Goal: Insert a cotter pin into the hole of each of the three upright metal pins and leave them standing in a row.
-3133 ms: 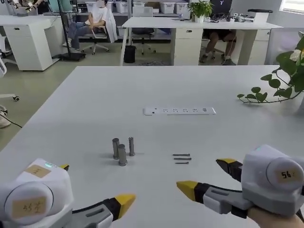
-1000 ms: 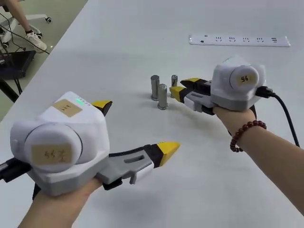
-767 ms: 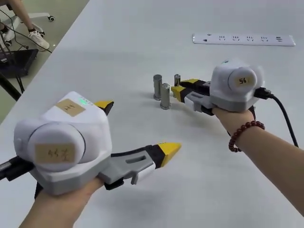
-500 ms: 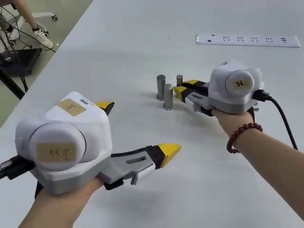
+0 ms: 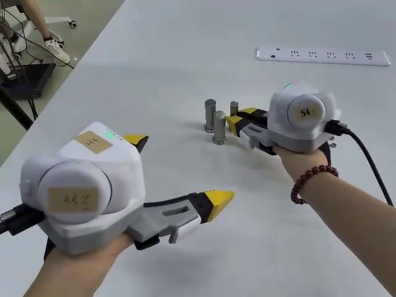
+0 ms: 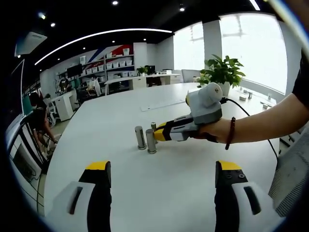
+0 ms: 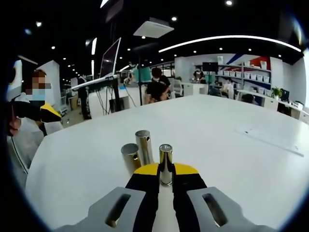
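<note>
Right gripper (image 5: 237, 121): formerly open, near the person, well apart from the metal pins (image 5: 219, 127); now forward, jaws closed on the right-hand pin (image 7: 165, 154).

The pale grey surface (image 5: 154, 74) is carrying three upright metal pins, standing close together well in from its left edge: the left pin (image 5: 210, 115), the nearest pin (image 5: 219, 127) just beside it, and the right pin (image 5: 234, 109) slightly apart. A white power strip (image 5: 322, 55) is lying flat farther back, to their right.
</note>
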A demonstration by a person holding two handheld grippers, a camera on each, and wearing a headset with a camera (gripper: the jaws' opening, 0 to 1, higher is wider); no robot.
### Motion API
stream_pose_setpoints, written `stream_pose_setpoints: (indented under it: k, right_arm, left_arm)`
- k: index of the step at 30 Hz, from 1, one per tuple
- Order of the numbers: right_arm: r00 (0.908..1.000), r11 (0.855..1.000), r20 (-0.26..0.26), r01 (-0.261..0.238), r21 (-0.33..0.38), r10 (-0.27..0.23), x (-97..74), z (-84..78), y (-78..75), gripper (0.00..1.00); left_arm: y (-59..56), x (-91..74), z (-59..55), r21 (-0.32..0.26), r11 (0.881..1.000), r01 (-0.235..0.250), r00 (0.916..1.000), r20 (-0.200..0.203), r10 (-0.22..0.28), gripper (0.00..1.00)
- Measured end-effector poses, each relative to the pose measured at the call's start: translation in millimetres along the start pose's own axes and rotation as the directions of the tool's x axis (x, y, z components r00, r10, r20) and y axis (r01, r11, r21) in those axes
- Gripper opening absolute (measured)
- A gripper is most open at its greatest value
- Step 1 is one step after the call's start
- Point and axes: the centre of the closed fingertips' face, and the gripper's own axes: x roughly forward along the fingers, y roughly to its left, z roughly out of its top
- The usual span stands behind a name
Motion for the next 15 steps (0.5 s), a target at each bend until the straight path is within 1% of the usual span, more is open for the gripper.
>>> stream_pose_setpoints:
  k: [6,10,13,15]
  right_arm:
    - [0.9998,1.000,0.004,0.020,-0.005,-0.020,-13.2,3.6,2.2,0.04]
    - [0.9988,0.999,0.002,0.048,-0.019,-0.048,-26.4,2.6,2.8,0.04]
    - [0.9983,0.998,-0.005,0.059,0.010,-0.059,-34.6,-1.2,3.2,0.04]
    - [0.9977,0.998,-0.004,0.067,0.014,-0.067,-39.1,-3.1,3.1,0.04]
  left_arm:
    - [-1.8,-1.9,1.8,0.000,1.000,0.005,1.0000,0.007,-0.005,0.88]
    - [-4.4,-2.4,1.9,0.001,1.000,0.007,0.9999,0.011,-0.007,0.88]
    - [-8.4,-2.5,2.6,0.004,1.000,0.015,0.9998,0.014,-0.015,0.88]
    - [-12.5,-2.4,3.9,0.002,1.000,0.027,0.9994,0.020,-0.027,0.88]
